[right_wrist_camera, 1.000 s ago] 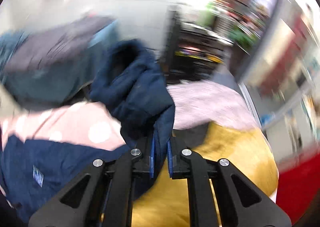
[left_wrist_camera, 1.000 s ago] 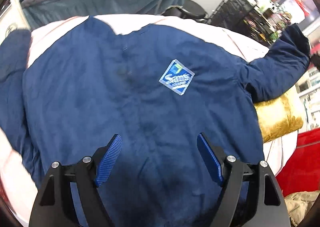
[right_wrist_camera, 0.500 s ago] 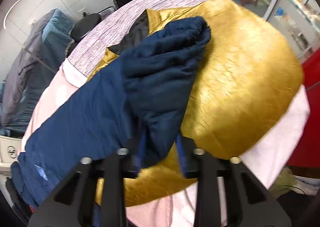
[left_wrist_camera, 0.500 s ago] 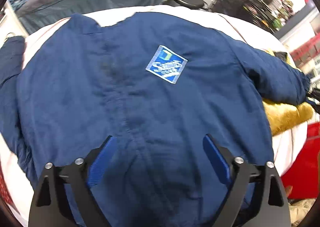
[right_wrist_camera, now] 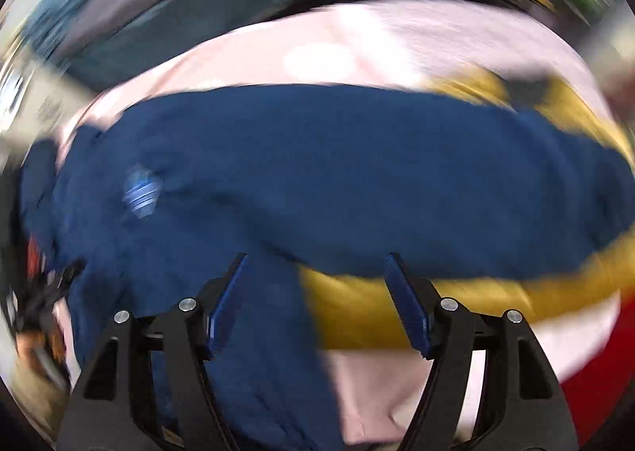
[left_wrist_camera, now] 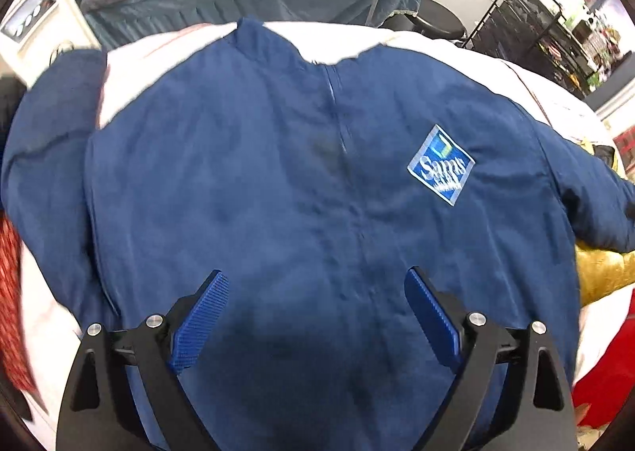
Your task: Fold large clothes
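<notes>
The left gripper [left_wrist_camera: 315, 296] is held low over the lower front of the navy blue zip-front jacket [left_wrist_camera: 301, 189], pointing up along the garment toward its collar; its jaws stand wide apart and hold nothing. The right gripper [right_wrist_camera: 315, 288] hovers over the junction of the jacket's body and its right-hand sleeve [right_wrist_camera: 436, 189]; its jaws are likewise spread wide and empty, though this view is heavily blurred. The jacket lies front-up and spread flat on the pale pink cloth-covered desk [left_wrist_camera: 341, 38], with a blue diamond-shaped logo patch [left_wrist_camera: 441, 164] on the chest. That sleeve extends sideways across a shiny gold fabric item [right_wrist_camera: 397, 304] lying on the desk. A black wire shelving rack [left_wrist_camera: 528, 18] stands beyond the desk.
</notes>
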A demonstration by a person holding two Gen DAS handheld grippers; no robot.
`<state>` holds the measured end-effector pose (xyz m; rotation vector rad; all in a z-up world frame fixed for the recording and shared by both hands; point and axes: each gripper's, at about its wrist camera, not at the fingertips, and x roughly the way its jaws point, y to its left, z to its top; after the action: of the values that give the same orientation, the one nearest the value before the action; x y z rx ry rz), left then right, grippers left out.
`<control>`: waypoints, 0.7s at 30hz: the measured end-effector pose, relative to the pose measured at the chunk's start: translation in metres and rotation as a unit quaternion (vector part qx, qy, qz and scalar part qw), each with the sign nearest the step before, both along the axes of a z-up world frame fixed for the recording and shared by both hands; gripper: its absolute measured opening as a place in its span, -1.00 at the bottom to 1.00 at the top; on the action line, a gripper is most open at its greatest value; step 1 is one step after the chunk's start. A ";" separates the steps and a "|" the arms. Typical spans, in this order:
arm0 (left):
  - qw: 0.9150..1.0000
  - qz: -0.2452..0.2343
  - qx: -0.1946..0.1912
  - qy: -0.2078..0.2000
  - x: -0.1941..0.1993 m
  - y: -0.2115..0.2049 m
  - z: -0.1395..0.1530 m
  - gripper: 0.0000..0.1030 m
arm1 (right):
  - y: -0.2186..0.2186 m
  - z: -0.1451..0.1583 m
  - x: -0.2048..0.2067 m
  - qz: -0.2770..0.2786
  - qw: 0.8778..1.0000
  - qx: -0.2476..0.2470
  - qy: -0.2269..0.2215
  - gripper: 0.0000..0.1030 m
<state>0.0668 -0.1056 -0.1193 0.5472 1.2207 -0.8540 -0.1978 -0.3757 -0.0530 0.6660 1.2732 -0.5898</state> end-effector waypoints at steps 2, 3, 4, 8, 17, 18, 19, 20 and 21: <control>1.000 -0.019 0.000 -0.023 0.018 -0.010 0.007 0.71 | 0.005 -0.003 0.052 0.071 0.997 -0.006 -0.018 0.34; 0.999 -0.023 -0.002 -0.035 0.027 -0.014 0.011 0.71 | 0.008 -0.006 0.082 0.116 0.993 -0.009 -0.026 0.34; 0.999 -0.025 -0.004 -0.045 0.037 -0.019 0.014 0.72 | 0.007 -0.009 0.108 0.152 0.988 -0.012 -0.033 0.34; 0.998 -0.008 -0.019 -0.064 0.098 -0.046 0.029 0.71 | -0.014 -0.025 0.197 0.207 0.976 0.003 -0.059 0.34; 0.997 0.053 -0.045 0.039 0.178 -0.125 0.004 0.71 | -0.054 -0.131 0.283 0.131 0.983 0.122 -0.028 0.35; 0.997 0.048 -0.031 0.052 0.177 -0.132 -0.010 0.71 | -0.047 -0.136 0.283 0.139 0.984 0.110 -0.021 0.34; 0.997 0.041 -0.018 0.058 0.175 -0.137 -0.020 0.71 | -0.039 -0.138 0.283 0.152 0.984 0.089 -0.021 0.34; 0.998 0.032 -0.007 0.056 0.170 -0.139 -0.029 0.69 | -0.033 -0.137 0.281 0.162 0.984 0.073 -0.027 0.29; 0.999 0.011 0.001 0.044 0.161 -0.142 -0.038 0.69 | -0.028 -0.135 0.278 0.170 0.983 0.065 -0.033 0.20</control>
<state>0.2276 -0.2475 -0.1572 0.5003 1.3064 -0.8654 0.0806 -0.4040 -0.1876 0.5522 1.3338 -0.2038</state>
